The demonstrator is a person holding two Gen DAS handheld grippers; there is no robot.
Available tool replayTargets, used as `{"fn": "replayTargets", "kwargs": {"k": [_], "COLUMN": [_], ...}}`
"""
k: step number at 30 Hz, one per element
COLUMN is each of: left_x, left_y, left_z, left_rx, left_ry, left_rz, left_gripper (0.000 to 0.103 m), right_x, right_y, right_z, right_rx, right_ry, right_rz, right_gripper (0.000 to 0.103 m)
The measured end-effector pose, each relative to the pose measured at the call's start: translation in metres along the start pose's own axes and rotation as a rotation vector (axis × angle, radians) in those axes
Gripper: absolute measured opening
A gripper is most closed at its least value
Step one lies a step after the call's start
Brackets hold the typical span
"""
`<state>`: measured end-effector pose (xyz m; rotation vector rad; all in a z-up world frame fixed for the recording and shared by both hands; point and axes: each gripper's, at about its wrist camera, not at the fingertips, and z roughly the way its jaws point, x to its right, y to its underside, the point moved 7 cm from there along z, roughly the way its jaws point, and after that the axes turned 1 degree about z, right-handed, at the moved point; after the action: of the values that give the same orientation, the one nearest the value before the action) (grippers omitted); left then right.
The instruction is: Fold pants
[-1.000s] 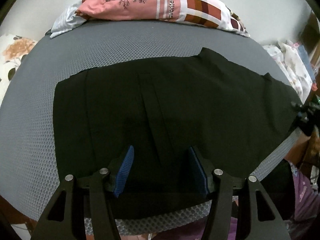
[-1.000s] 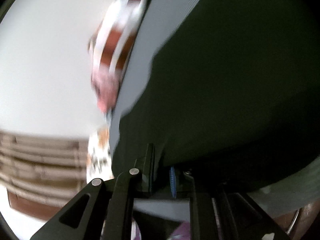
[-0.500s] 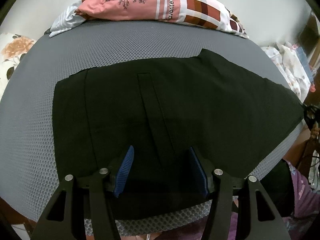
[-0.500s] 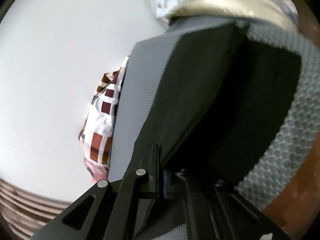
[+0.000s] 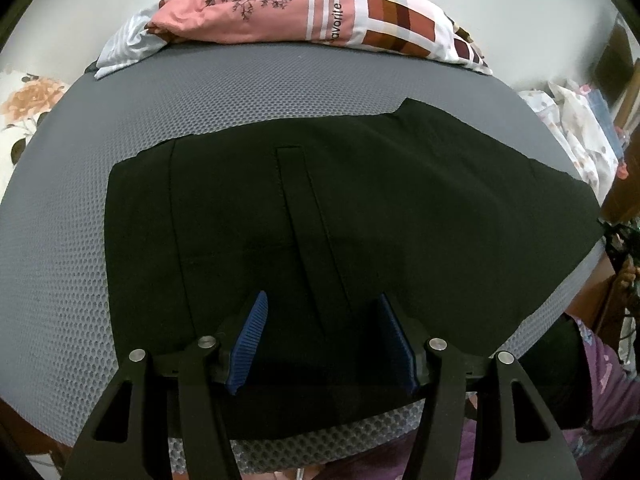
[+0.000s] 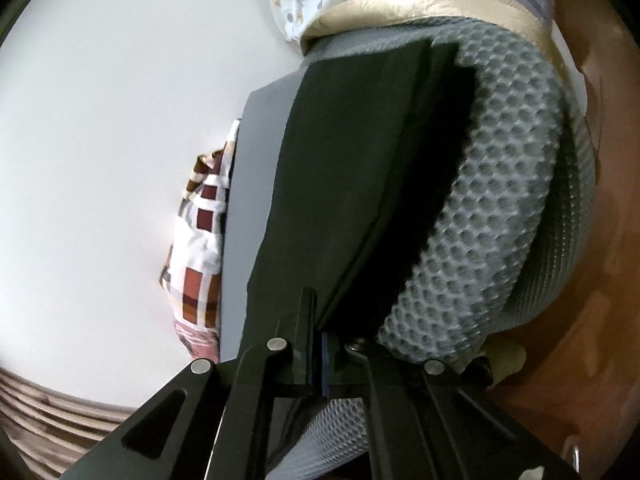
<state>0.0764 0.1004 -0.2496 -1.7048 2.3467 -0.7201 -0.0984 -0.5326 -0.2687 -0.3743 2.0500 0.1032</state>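
Black pants (image 5: 320,216) lie flat on a grey mesh mattress (image 5: 64,240), waistband to the left, legs stretched to the right. My left gripper (image 5: 320,320) is open, its blue pads (image 5: 250,336) hovering over the pants' near edge. In the right wrist view my right gripper (image 6: 320,340) is shut on the edge of the black pants (image 6: 352,184), at the mattress's (image 6: 500,216) rim. The right gripper also shows at the far right edge of the left wrist view (image 5: 616,240).
A pink and checked folded blanket (image 5: 312,12) lies along the far edge of the mattress, against a white wall. Floral bedding (image 5: 576,128) is piled at the right. Brown floor (image 6: 592,320) shows beyond the mattress rim.
My right gripper has swung round and drawn the pants' end out to the right, so the cloth now lies stretched and flatter. My left gripper has stayed in place, open.
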Motion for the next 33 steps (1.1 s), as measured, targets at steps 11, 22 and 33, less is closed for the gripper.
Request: {"fn": "replayTargets", "kwargs": {"k": [11, 22, 33], "left_x": [0.008, 0.009, 0.011], "left_y": [0.0, 0.0, -0.002], "left_z": [0.003, 0.004, 0.005], "left_rx": [-0.003, 0.003, 0.009], "left_ry": [-0.013, 0.003, 0.027], "left_rz": [0.044, 0.043, 0.035], "left_gripper": [0.069, 0.077, 0.084], "right_x": [0.008, 0.019, 0.029], "right_y": [-0.011, -0.031, -0.058], "right_z": [-0.027, -0.063, -0.065], "right_rx": [0.08, 0.157, 0.186], "right_ry": [0.031, -0.001, 0.066], "right_rz": [-0.019, 0.059, 0.074], "right_gripper": [0.002, 0.011, 0.013]}}
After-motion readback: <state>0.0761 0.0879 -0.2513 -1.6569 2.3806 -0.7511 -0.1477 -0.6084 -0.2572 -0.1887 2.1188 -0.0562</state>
